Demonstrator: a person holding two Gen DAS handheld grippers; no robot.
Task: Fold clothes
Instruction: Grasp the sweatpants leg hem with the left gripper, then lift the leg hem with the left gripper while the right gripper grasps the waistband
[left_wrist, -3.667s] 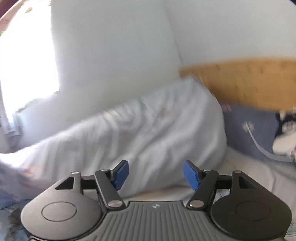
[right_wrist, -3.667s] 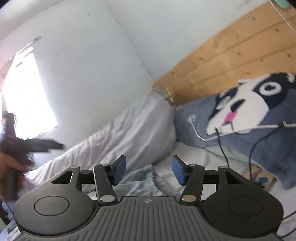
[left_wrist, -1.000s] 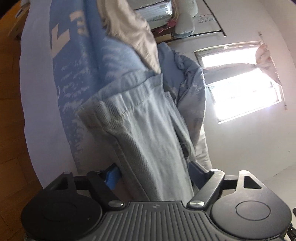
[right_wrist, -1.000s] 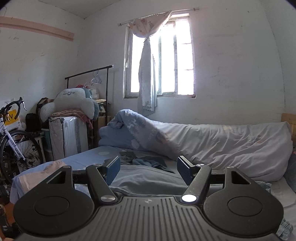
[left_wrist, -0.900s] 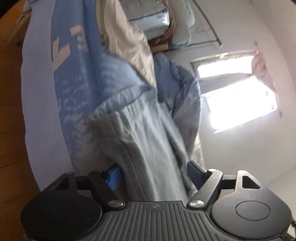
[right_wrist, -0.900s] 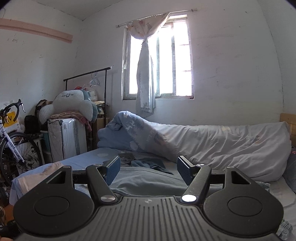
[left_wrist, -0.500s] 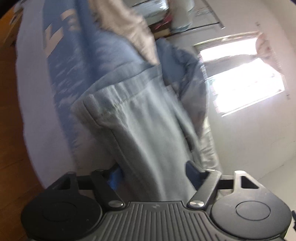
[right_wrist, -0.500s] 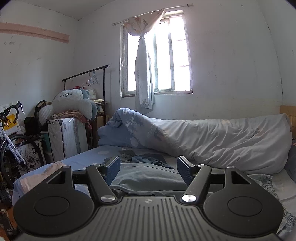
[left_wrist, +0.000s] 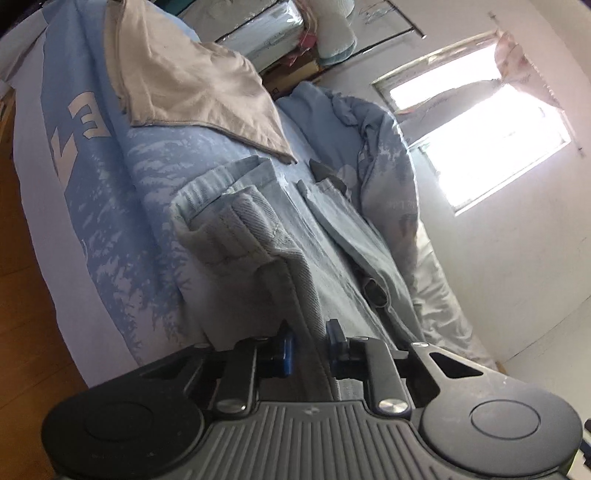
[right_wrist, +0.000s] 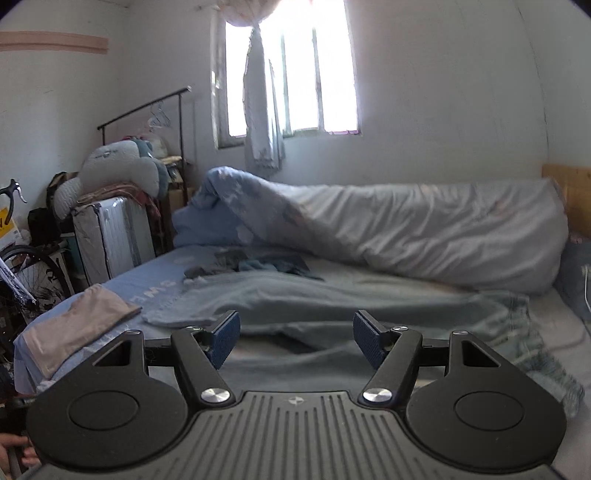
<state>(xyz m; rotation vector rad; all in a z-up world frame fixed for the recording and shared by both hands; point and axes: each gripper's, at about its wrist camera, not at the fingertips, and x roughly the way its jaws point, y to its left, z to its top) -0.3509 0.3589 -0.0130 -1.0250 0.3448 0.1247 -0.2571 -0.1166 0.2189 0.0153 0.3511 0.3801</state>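
Note:
Light blue jeans (left_wrist: 258, 236) lie spread along the bed, waistband bunched toward the bed's edge. My left gripper (left_wrist: 311, 345) has its jaws closing on a folded denim edge, and the blue pads (left_wrist: 286, 349) press the cloth from both sides. In the right wrist view the jeans (right_wrist: 332, 295) stretch across the mattress. My right gripper (right_wrist: 294, 338) hangs open just above them, with nothing between its fingertips.
A folded beige garment (right_wrist: 74, 325) lies at the bed's corner on the blue printed sheet (left_wrist: 92, 206). Dark clothes (right_wrist: 258, 266) and a rolled duvet (right_wrist: 424, 229) lie farther back. A suitcase (right_wrist: 110, 236) and a bicycle (right_wrist: 29, 273) stand left of the bed.
My left gripper's jaws went from wide around the denim to nearly together on its edge, and it rose a little. My right gripper sank toward the jeans and stayed open.

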